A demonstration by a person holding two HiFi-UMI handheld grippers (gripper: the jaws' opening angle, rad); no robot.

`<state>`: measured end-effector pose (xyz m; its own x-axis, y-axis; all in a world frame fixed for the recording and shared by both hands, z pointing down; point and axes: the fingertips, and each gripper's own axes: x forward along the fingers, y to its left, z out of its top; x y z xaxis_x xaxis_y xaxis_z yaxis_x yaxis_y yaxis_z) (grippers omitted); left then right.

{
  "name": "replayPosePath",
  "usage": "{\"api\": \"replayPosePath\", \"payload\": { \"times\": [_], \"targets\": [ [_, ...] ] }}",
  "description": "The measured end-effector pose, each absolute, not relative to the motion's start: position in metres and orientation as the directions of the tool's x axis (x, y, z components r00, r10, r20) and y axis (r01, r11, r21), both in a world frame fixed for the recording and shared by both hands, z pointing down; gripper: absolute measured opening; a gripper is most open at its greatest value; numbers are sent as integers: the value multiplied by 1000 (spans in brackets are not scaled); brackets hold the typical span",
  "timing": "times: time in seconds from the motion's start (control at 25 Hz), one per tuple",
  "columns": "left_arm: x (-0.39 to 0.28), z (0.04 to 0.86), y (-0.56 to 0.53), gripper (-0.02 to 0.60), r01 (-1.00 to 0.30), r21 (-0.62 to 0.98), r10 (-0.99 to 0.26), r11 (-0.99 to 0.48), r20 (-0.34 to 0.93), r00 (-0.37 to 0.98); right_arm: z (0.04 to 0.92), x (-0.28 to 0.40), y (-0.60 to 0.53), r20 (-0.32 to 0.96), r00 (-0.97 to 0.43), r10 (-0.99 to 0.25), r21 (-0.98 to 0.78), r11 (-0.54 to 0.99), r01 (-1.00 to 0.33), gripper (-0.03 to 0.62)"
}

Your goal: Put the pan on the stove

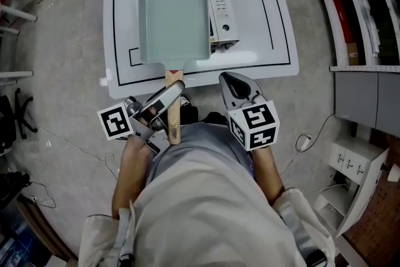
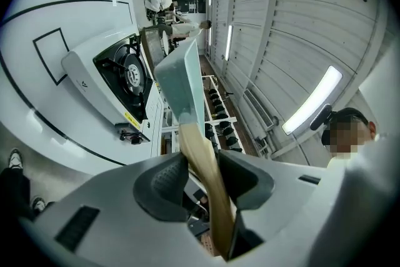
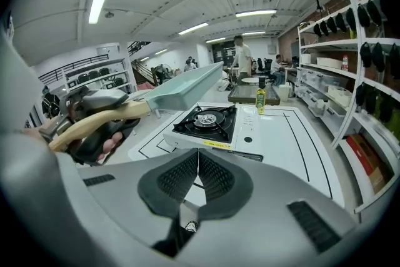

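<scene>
White table (image 1: pixel 275 40) with black outline marks, in a workshop with shelves to the right. Small gas stove (image 3: pixel 206 122) sits on it, and a yellow bottle (image 3: pixel 260 99) stands at the far edge.

Pale blue rectangular pan (image 1: pixel 174 19) is in the air, not on the stove. From the head view it covers the burner side, with only the stove's control strip showing beside it. From the right gripper view it hangs raised at the stove's left, burner grate uncovered.

Left gripper (image 1: pixel 169 94) pinches the wooden handle (image 2: pixel 203 159), one pad on each side. The handle crosses the jaws at a slant. The grip is well back from the pan body, so all the load sits out front.

Right gripper (image 3: pixel 198 175) has its pads pressed together on nothing and hangs near the table's front edge, just beside the handle, not touching the pan.

Step looks like carrying the pan in, with lowering onto the grate left to do.

Risks, as I judge them:
- The pan droops or rolls in the jaws, because a smooth handle pinched far from the weight can pivot.
- It lands half off the grate if lowered while offset to the left, then tips.
- The pan's edge knocks the light stove and shoves it across the table.
- The right gripper gives no support if the grip slips.
</scene>
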<state>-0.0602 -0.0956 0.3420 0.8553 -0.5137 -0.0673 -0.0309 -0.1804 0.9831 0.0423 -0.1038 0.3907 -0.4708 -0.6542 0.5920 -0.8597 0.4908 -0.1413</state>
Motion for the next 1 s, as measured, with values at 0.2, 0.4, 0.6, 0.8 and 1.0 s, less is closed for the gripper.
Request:
{"api": "replayPosePath", "payload": {
  "times": [0.2, 0.4, 0.6, 0.8, 1.0],
  "targets": [
    [-65, 346, -98, 150, -36, 980, -487, -193, -64, 871, 393, 38, -104, 598, -445, -667, -128, 468, -874, 11],
    [-67, 346, -101, 150, -13, 982, -486, -188, -81, 870, 398, 35, -102, 617, -435, -656, -123, 466, -876, 10],
    [-67, 348, -107, 150, -12, 982, -496, -190, -86, 864, 404, 37, -103, 636, -426, -643, -121, 462, -878, 9],
    [-68, 354, -113, 150, -45, 980, -516, -194, -63, 854, 409, 33, -110, 643, -441, -627, -126, 481, -868, 9],
    [-69, 361, -122, 150, -59, 982, -534, -178, -46, 844, 410, 35, -117, 652, -444, -614, -123, 493, -861, 9]
  ]
}}
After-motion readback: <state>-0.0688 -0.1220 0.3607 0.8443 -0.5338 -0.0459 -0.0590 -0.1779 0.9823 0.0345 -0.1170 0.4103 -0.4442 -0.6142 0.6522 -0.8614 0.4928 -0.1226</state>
